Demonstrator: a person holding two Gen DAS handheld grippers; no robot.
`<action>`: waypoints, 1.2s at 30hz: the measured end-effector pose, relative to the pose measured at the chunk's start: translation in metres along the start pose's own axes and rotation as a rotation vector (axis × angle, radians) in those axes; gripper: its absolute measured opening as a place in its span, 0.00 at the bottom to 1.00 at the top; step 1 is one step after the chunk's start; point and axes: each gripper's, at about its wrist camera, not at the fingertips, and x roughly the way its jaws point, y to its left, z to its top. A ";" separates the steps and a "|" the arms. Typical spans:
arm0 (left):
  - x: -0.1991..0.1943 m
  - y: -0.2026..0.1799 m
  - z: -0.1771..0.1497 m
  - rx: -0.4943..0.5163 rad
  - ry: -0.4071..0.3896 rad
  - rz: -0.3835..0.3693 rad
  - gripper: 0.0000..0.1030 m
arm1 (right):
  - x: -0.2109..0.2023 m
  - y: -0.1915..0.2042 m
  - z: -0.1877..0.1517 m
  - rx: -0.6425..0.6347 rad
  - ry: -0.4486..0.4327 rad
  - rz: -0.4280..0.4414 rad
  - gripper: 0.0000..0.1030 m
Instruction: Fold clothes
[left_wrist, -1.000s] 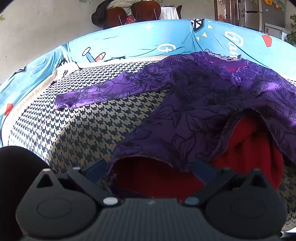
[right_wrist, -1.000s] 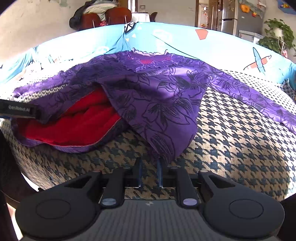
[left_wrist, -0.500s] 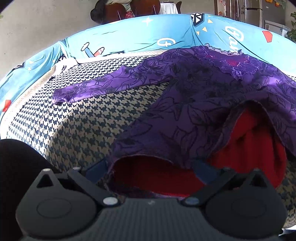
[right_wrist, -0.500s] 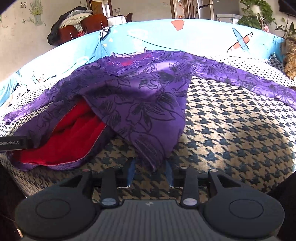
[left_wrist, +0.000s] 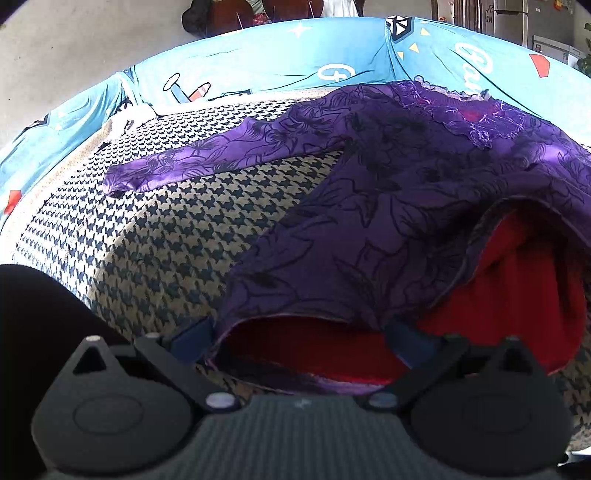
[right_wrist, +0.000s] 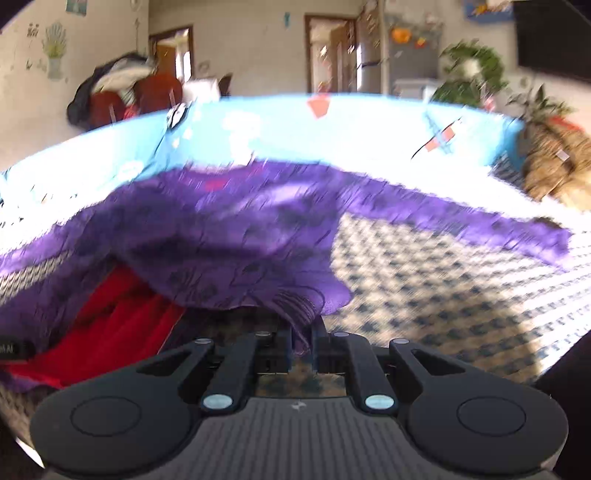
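While the right gripper (right_wrist: 302, 338) closes, its fingers (right_wrist: 286, 341) pinch the near hem corner of the purple top (right_wrist: 236, 236), bunched and lifted off the houndstooth cover (right_wrist: 424, 280). The left gripper (left_wrist: 301, 338) stands wide, fingers (left_wrist: 192, 338) released either side of the hem, whose red lining (left_wrist: 517, 288) gapes. The top lies spread on the cover, sleeves reaching left and right, collar at the far blue backrest (left_wrist: 280, 62). Bare cover lies left of the body, below the left sleeve, and right beyond the lifted corner. The right view is blurred; the lining's near edge is cut off by the gripper body.
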 end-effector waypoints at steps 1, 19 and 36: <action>0.000 0.001 0.000 -0.002 0.000 0.000 1.00 | -0.008 -0.004 0.005 0.007 -0.026 -0.022 0.11; 0.004 0.006 -0.001 -0.026 0.017 -0.011 1.00 | -0.036 -0.014 0.033 -0.053 -0.102 -0.215 0.29; -0.004 0.008 -0.004 -0.027 -0.005 -0.064 1.00 | -0.021 0.011 -0.008 -0.106 0.150 0.166 0.31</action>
